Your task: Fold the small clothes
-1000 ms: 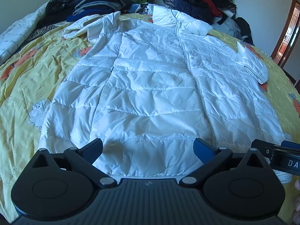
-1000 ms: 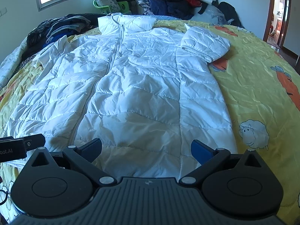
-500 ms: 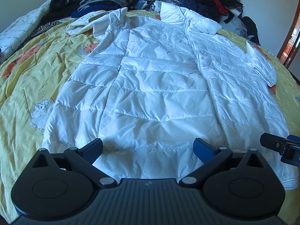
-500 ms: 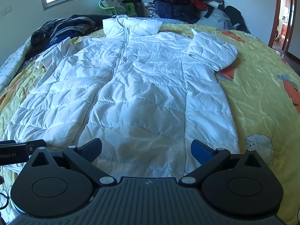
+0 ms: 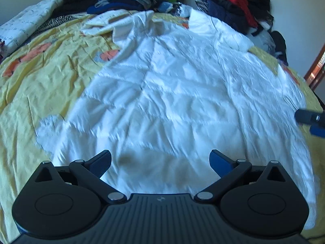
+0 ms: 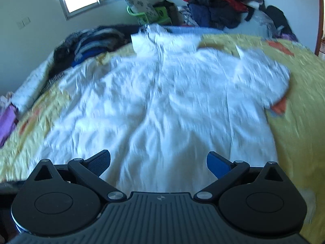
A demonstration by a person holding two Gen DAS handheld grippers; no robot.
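Left gripper (image 5: pixel 160 162) spread wide, holding nothing, above hem of white jacket (image 5: pixel 172 101). Right gripper (image 6: pixel 158 161) same: wide apart, empty. Jacket flat on yellow bedspread (image 5: pixel 46 77), collar far end. Bare bedspread either side; clothes piles (image 6: pixel 213 6) beyond collar. Both views blurred.

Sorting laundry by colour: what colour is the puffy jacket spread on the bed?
White; the jacket shows best in the left wrist view.
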